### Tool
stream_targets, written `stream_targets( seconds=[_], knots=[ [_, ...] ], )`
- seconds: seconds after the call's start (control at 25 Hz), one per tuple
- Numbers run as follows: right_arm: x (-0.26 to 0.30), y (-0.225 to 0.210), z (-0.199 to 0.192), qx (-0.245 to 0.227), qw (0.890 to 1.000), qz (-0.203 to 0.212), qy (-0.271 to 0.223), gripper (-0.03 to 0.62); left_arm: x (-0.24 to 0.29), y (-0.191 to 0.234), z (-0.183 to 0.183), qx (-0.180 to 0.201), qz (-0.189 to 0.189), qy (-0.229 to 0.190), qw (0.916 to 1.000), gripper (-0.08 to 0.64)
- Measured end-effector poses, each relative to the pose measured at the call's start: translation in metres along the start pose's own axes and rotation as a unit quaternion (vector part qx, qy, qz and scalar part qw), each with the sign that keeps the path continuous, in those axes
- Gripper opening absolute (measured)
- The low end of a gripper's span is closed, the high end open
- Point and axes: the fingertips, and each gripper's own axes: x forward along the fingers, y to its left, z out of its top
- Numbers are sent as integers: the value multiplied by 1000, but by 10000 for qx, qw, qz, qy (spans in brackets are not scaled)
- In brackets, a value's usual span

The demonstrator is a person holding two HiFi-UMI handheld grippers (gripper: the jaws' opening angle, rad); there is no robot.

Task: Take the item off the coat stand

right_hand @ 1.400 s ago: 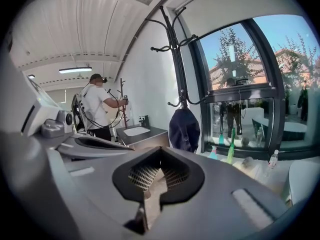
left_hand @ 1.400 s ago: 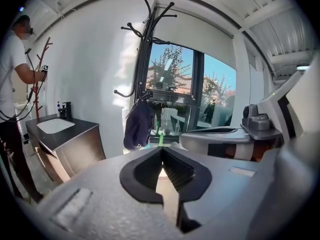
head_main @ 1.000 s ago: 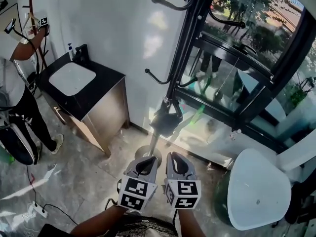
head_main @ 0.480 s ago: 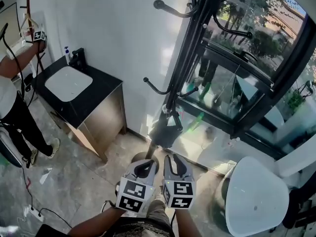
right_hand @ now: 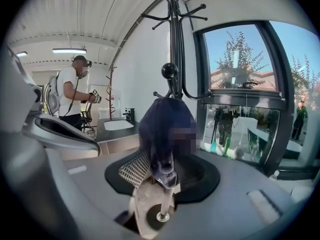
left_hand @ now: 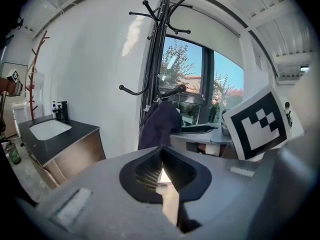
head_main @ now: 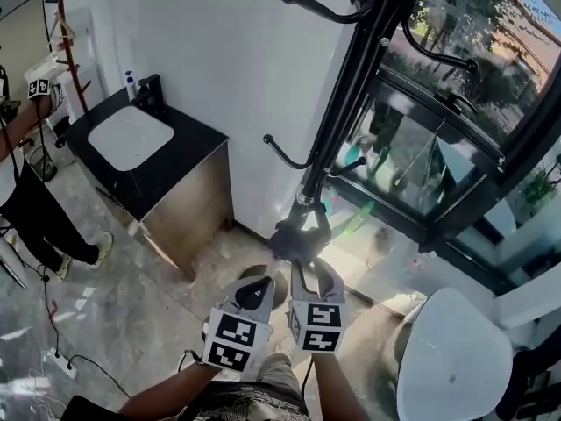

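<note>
A dark navy cap (head_main: 294, 233) hangs from a low hook of the black coat stand (head_main: 346, 95), brim pointing down. My right gripper (head_main: 308, 268) reaches up to it, and its jaws are opening with the brim between them. In the right gripper view the cap (right_hand: 165, 129) fills the middle, and its brim dips between the pads of my right gripper (right_hand: 162, 173) without being pressed. My left gripper (head_main: 260, 284) sits just left of the right one, below the cap. In its own view the left gripper (left_hand: 161, 156) is shut and empty, with the cap (left_hand: 160, 126) beyond it.
A black-topped vanity with a white sink (head_main: 131, 137) stands against the wall at left. Another person (head_main: 26, 209) works at the far left by a red stand. A white round table (head_main: 456, 358) sits at the lower right. Glass panes (head_main: 438, 147) rise behind the coat stand.
Both grippers have moved closer to the hanging cap. The right gripper's jaws now sit around its brim. The person at left has moved further off.
</note>
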Motion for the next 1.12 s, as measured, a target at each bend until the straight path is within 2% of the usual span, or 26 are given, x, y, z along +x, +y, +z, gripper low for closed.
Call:
stream_targets(
  seconds=[0.36,0.48,0.6,1.12],
  knots=[
    [29,-3,-6,-145,9996,33,233,138,5,13,0,-45,167,22,9998,2],
    [35,-2,-6,-269,9993,39,240,93,8,16,1,-68,201,20,9998,2],
    [34,-3,-2,-330,9994,-15,134,40,8,19,2,-68,240,19,9997,2],
    [-2,-3,17,-492,9972,-329,-461,29,6,10,1,-19,70,-51,10000,2]
  ],
)
